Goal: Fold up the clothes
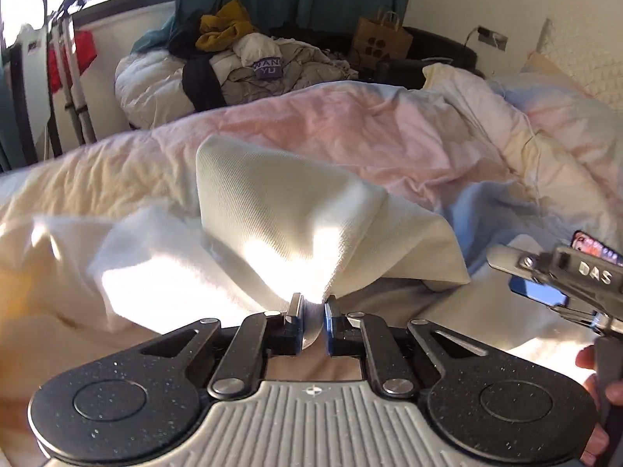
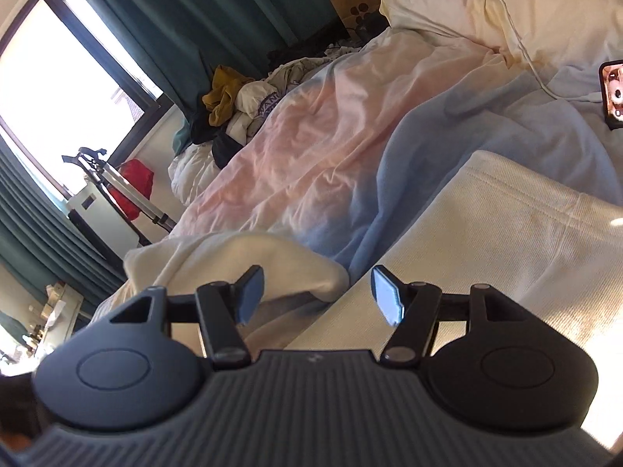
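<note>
A cream ribbed garment lies on the bed, one part lifted into a peak. My left gripper is shut on a pinched fold of that cloth, which fans out upward from between the blue pads. The right gripper shows at the right edge of the left wrist view, held by a hand. In the right wrist view the right gripper stands open, nothing between its fingers, hovering over the flat edge of the cream garment. A raised bunch of the same cloth lies just left of it.
The bed carries a rumpled pink, blue and yellow duvet. A phone lies on it at the right with a white cable. A heap of clothes, a paper bag and a folded metal stand are beyond the bed.
</note>
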`<move>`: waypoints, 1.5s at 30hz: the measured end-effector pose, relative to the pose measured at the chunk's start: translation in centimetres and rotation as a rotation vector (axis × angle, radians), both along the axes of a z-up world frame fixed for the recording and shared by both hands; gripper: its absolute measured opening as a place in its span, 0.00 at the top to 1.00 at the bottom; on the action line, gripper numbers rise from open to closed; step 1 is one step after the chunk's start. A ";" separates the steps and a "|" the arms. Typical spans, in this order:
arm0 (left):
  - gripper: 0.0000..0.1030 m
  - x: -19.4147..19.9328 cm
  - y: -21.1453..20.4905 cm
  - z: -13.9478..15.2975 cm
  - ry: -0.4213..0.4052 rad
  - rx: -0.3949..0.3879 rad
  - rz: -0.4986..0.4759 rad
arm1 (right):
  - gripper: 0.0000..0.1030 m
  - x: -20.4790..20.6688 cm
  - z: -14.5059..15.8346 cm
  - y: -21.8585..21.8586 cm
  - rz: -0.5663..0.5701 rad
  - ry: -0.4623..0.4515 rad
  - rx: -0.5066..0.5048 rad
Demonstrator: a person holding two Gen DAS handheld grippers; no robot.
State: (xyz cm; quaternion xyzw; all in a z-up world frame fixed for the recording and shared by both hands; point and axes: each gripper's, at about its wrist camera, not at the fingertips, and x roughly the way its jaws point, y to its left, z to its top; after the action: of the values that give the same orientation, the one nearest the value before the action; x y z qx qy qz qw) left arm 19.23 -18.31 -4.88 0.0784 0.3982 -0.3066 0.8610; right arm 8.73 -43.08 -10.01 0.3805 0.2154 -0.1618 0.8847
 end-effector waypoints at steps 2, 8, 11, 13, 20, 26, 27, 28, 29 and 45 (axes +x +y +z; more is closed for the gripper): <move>0.90 -2.3 1.4 -1.4 0.007 -0.017 0.016 | 0.37 -0.3 0.2 0.1 0.001 -0.004 -0.009; 0.82 -5.8 5.0 -1.6 -0.035 -0.068 0.035 | 0.37 -1.3 0.8 0.7 0.011 -0.009 -0.040; 0.79 -6.4 6.9 -0.3 0.000 -0.100 0.006 | 0.37 -1.6 1.1 1.0 0.025 -0.016 -0.049; 0.78 -7.0 8.4 0.5 -0.016 -0.111 0.008 | 0.37 -1.6 1.4 1.2 0.031 -0.020 -0.061; 0.59 -6.5 14.7 1.8 -0.069 -0.156 0.137 | 0.37 -1.5 2.0 2.3 0.091 -0.029 -0.097; 0.53 -3.8 18.8 0.8 -0.051 -0.177 0.266 | 0.37 -1.9 3.8 4.8 0.230 -0.080 -0.188; 0.53 -3.4 19.1 0.8 -0.044 -0.180 0.276 | 0.37 -1.5 4.2 5.3 0.254 -0.086 -0.210; 0.52 -3.1 19.4 0.7 -0.036 -0.192 0.282 | 0.37 -1.2 4.5 5.9 0.278 -0.092 -0.232; 0.51 -2.9 19.6 0.6 -0.031 -0.212 0.284 | 0.35 -0.8 4.9 6.4 0.302 -0.099 -0.253; 0.49 -2.2 20.6 -0.9 0.027 -0.265 0.301 | 0.25 12.1 6.9 11.9 0.602 0.089 -0.421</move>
State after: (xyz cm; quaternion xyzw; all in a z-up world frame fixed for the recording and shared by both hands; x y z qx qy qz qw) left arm 17.01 2.33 -5.83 -0.1003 0.3732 -0.2250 0.8945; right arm 20.82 -31.17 -3.09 0.1021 0.3178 0.0487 0.9414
